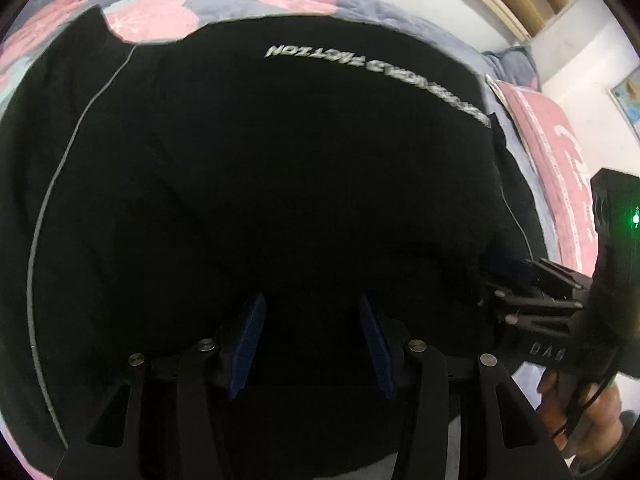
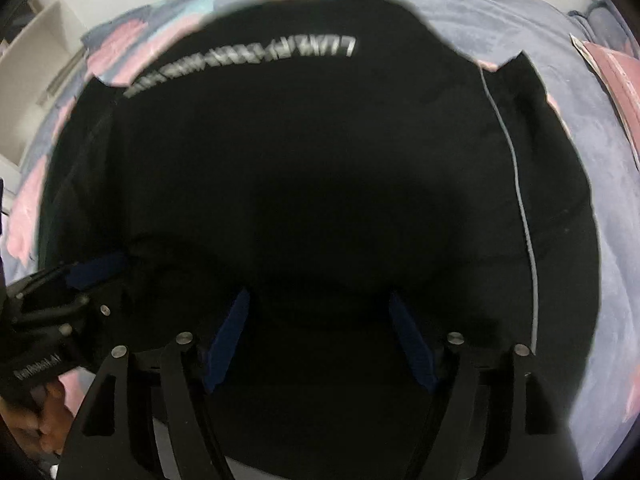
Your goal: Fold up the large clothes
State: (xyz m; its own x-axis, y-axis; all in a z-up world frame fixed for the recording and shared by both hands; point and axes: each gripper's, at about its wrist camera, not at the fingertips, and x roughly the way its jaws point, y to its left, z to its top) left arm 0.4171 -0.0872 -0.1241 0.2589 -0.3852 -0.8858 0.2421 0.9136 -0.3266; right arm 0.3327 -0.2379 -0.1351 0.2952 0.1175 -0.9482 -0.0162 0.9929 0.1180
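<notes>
A large black garment [image 1: 280, 184] lies spread flat on the bed, filling most of the frame in both wrist views. A line of silver lettering [image 1: 372, 76] runs across its upper part, upside down to the cameras. A thin pale piping line [image 1: 52, 200] curves down the left side of the left view, the right side of the right view

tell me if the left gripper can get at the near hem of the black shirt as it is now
Probably yes. The left gripper hangs open right over the black shirt, which lies spread on the bedspread, with nothing between its fingers and the cloth. The right gripper works further right, not in its way.
</notes>
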